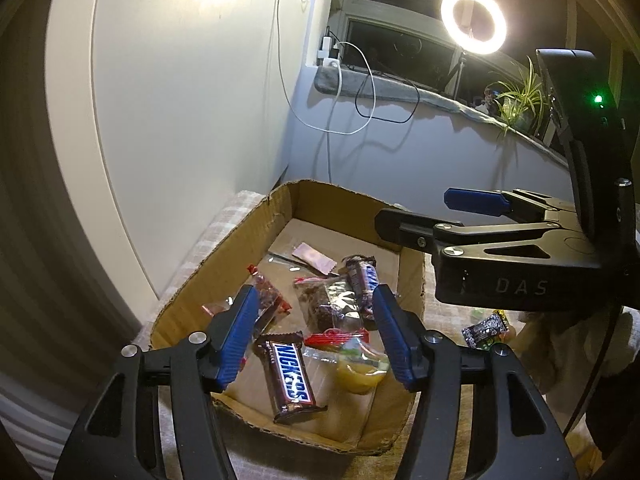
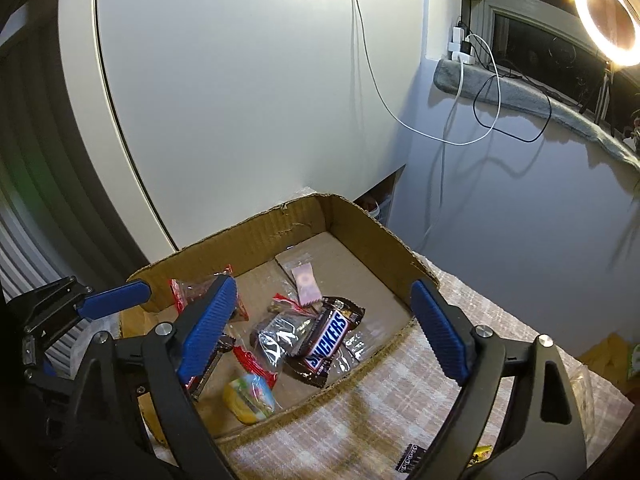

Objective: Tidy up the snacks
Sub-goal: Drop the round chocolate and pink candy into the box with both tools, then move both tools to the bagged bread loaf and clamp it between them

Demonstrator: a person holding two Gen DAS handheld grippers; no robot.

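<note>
Hovering over the shallow brown cardboard box (image 1: 280, 216), both grippers stand apart, empty: left gripper (image 1: 312, 336) with brown Snickers bar (image 1: 290, 380) at 6 o'clock; right gripper (image 2: 324, 328) with second Snickers bar (image 2: 326, 340) between the fingers.

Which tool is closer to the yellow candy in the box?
Left. The left tool hangs right above the yellow candy inside the cardboard box. The right tool sits farther back, over the box's middle.
</note>
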